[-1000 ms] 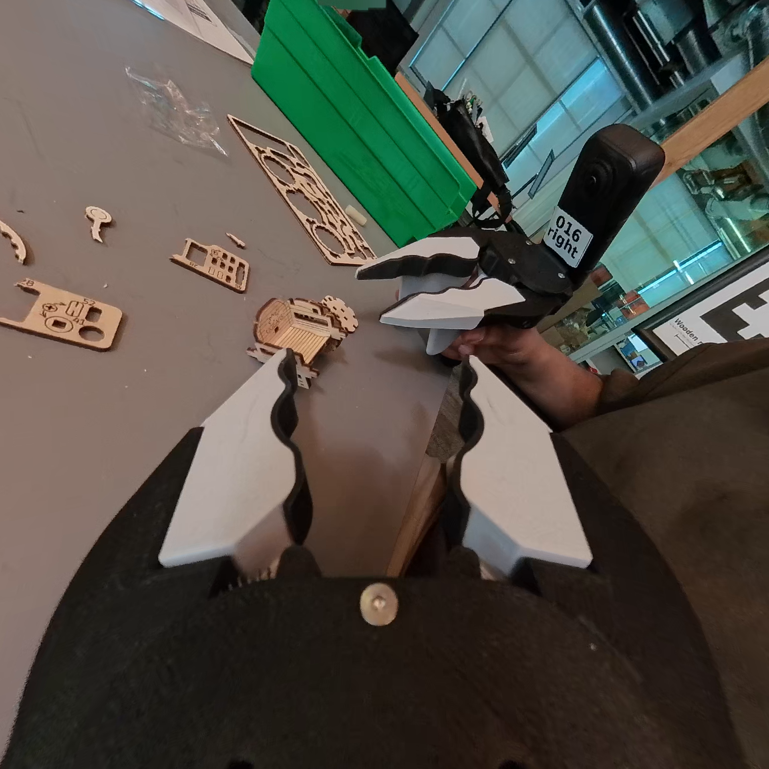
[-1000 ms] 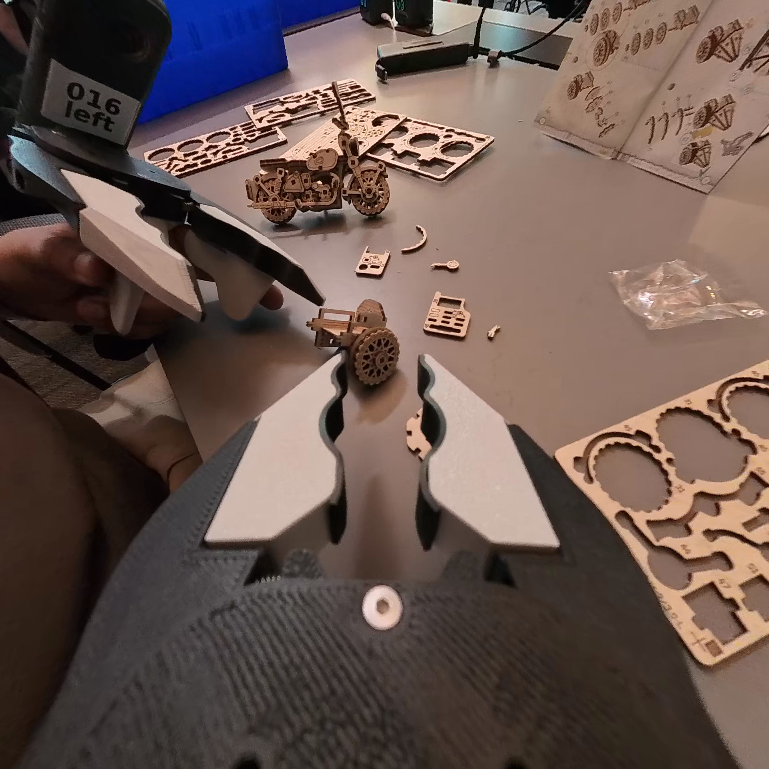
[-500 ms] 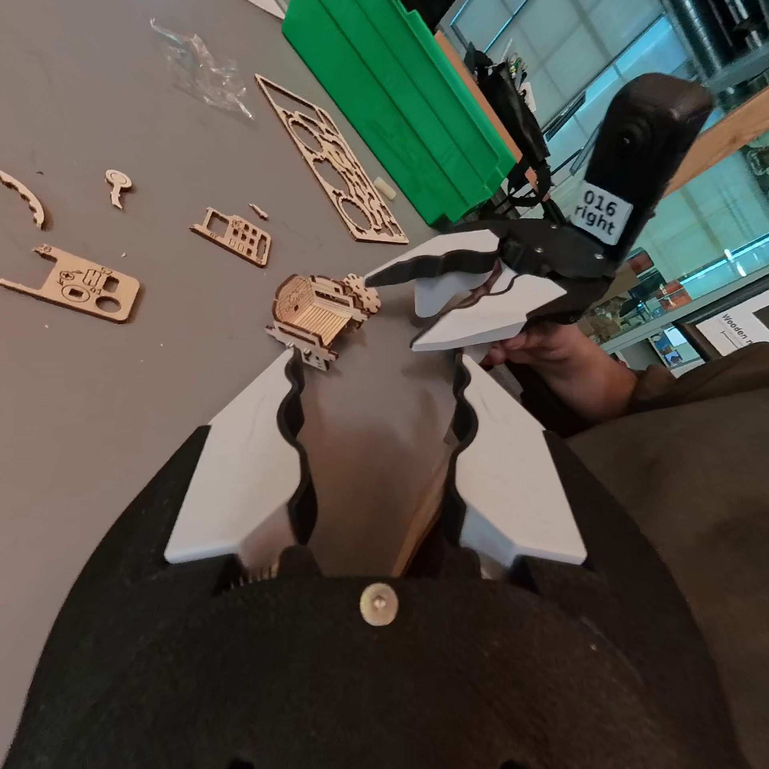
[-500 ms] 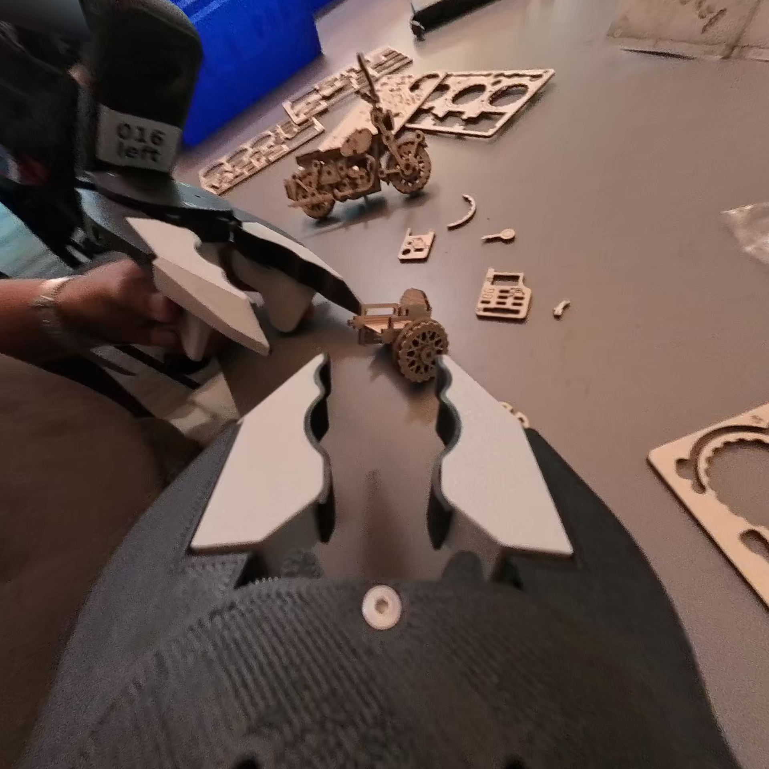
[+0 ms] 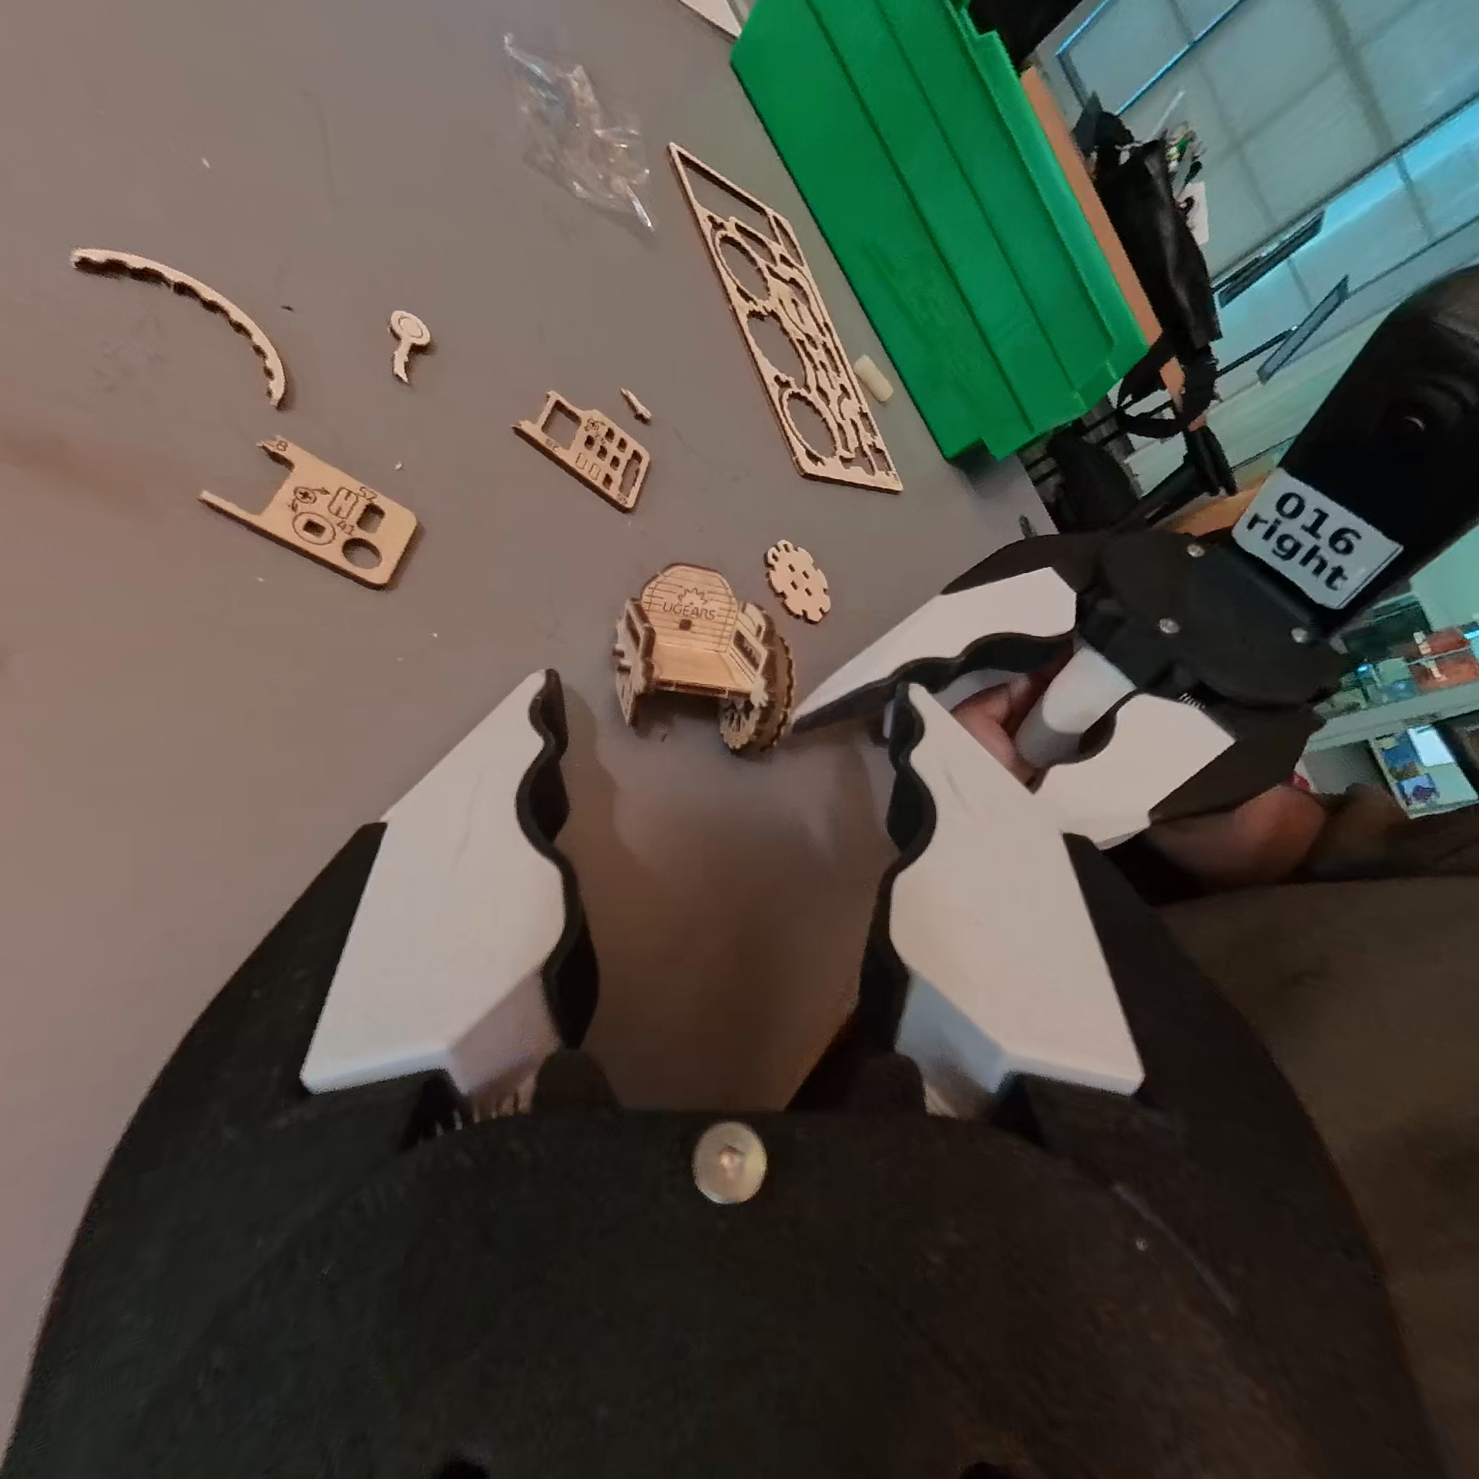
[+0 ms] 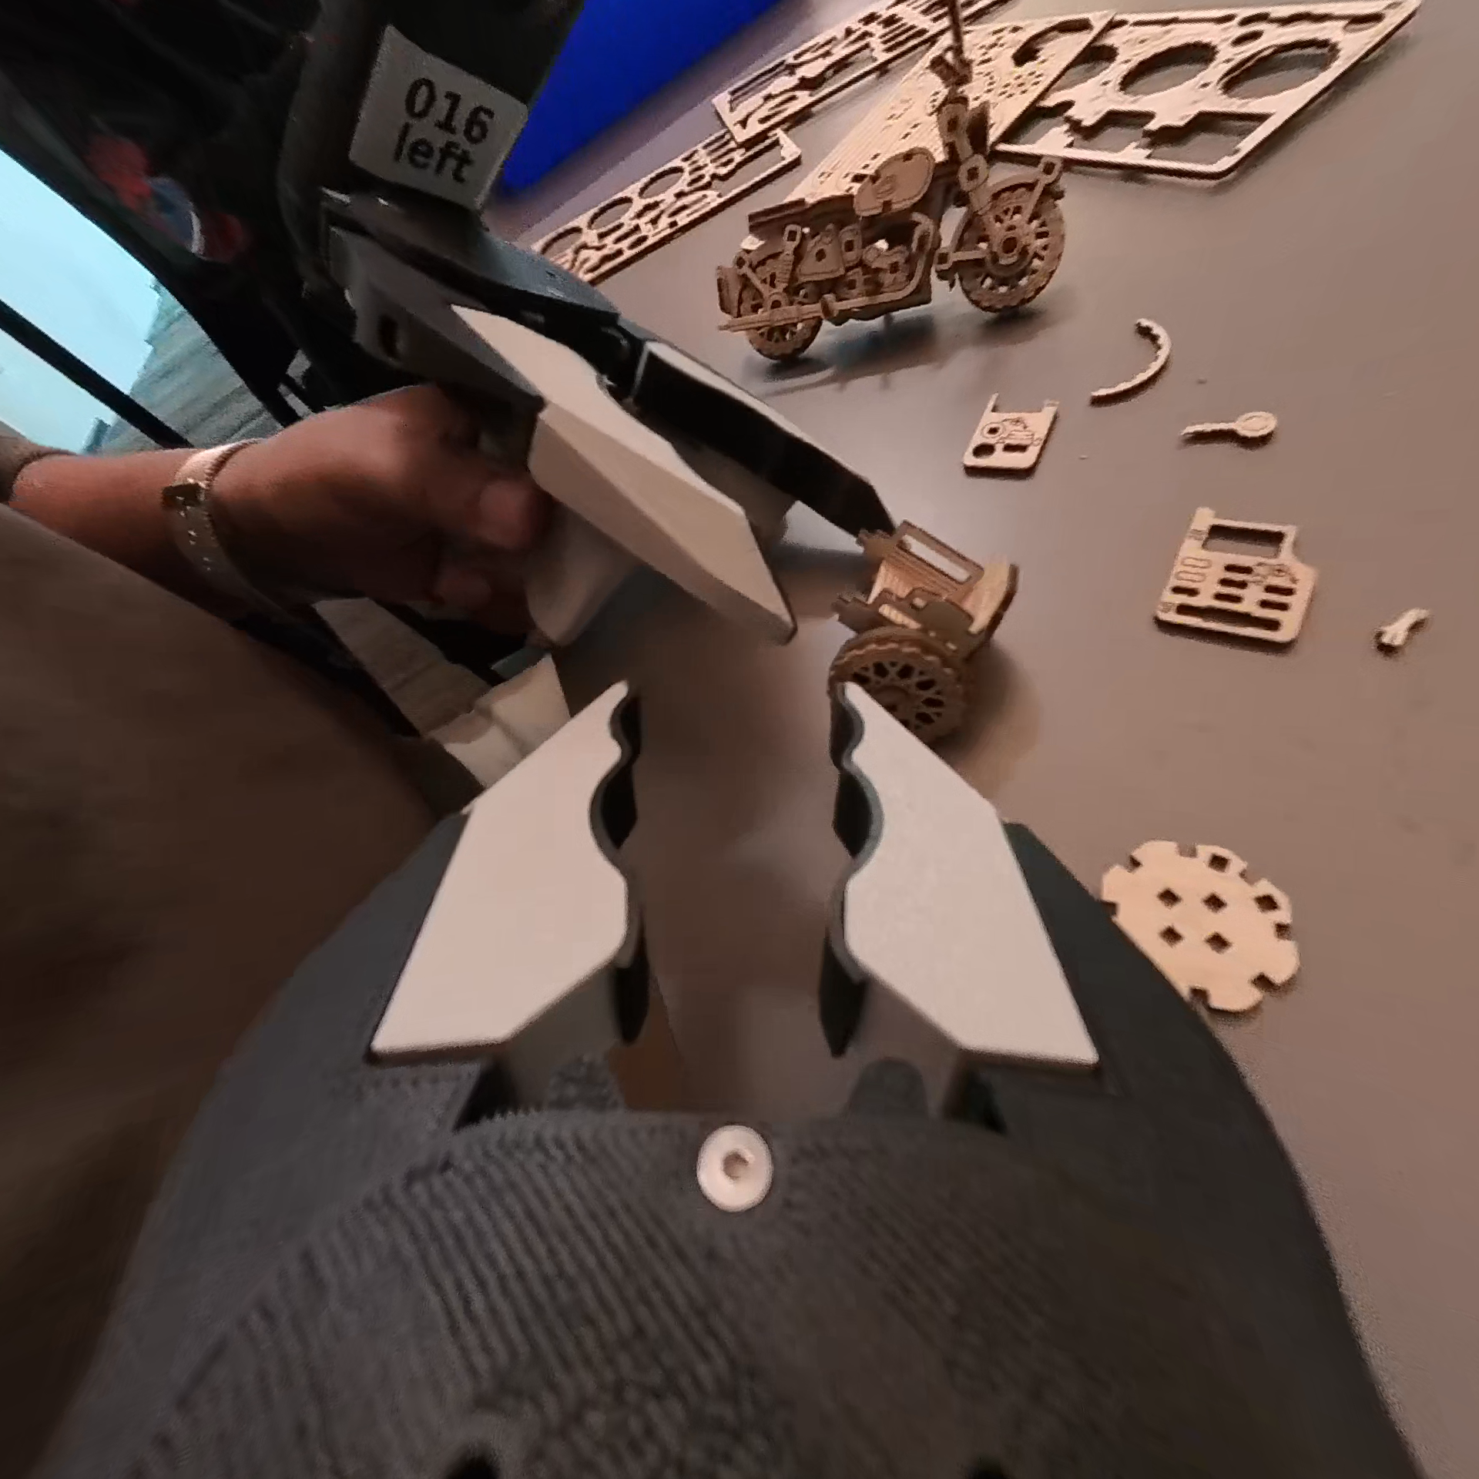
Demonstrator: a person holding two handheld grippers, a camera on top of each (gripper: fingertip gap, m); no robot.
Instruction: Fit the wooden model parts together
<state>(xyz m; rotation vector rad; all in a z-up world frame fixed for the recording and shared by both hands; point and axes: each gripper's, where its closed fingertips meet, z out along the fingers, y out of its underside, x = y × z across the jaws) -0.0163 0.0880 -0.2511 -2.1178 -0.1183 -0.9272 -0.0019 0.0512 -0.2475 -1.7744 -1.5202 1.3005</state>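
On the grey counter (image 5: pixel 160 720), from nine o'clock: one curved strip (image 5: pixel 192 308), two flat plates (image 5: pixel 320 520), one sidecar assembly (image 5: pixel 700 668) at centre, one loose gear (image 5: pixel 795 579). The left hand-held gripper (image 5: pixel 720 720) is spread, empty, as is the right hand-held gripper (image 6: pixel 732 712); one motorcycle model (image 6: pixel 892 248) stands at twelve.

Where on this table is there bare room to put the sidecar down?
Bare grey table lies left of the sidecar, below the slotted plate. Crowded: gear disc, keypad plate and fret sheet behind it; the right gripper alongside.
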